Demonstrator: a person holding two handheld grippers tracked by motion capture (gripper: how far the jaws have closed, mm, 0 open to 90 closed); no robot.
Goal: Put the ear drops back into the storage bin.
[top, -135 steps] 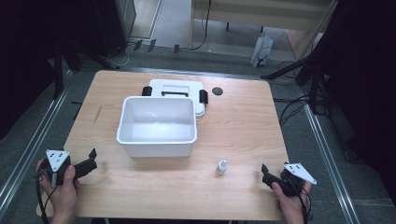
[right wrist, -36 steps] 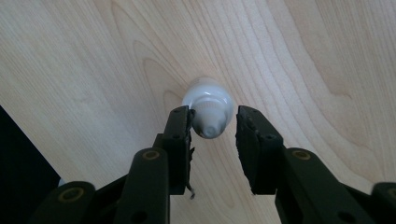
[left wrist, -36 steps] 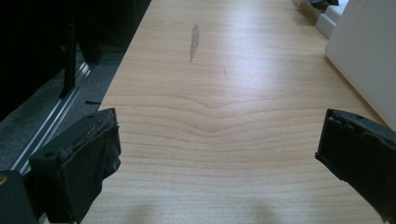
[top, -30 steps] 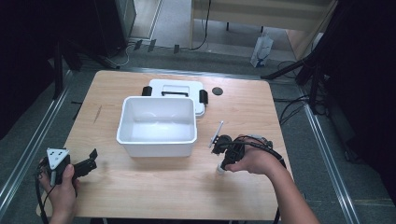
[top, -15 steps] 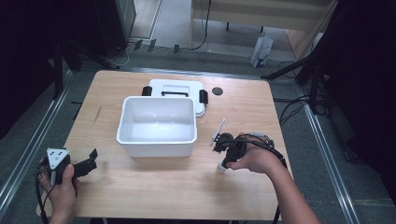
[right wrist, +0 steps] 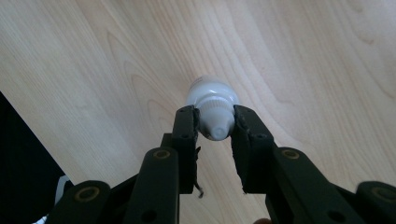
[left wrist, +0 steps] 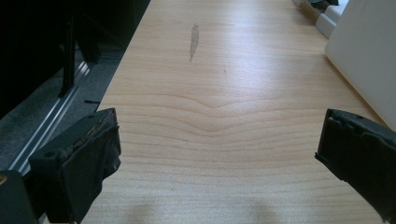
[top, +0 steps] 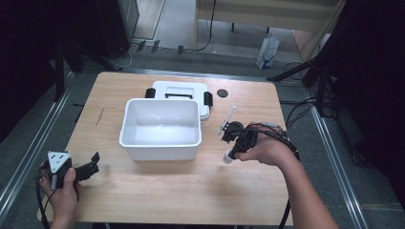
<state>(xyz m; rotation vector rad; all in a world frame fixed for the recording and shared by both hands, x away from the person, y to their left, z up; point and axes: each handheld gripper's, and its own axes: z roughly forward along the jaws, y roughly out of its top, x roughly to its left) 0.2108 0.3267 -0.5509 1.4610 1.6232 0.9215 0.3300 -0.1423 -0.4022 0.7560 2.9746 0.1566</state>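
Near table's right | right gripper [right wrist: 214,126] clamped on bottle [right wrist: 212,100] cap | high view: left gripper [top: 90,164] apart, idle

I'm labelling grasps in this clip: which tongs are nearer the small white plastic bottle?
Right. The right tongs are clamped on the small white plastic bottle by its cap; the left tongs sit open across the table, beyond the white plastic bin.

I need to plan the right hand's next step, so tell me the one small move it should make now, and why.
Probably carry the small white bottle left toward the open white bin. The right gripper is shut on the bottle's cap end, its fingers pressing both sides, and in the high view the bottle hangs near the tabletop just right of the bin.
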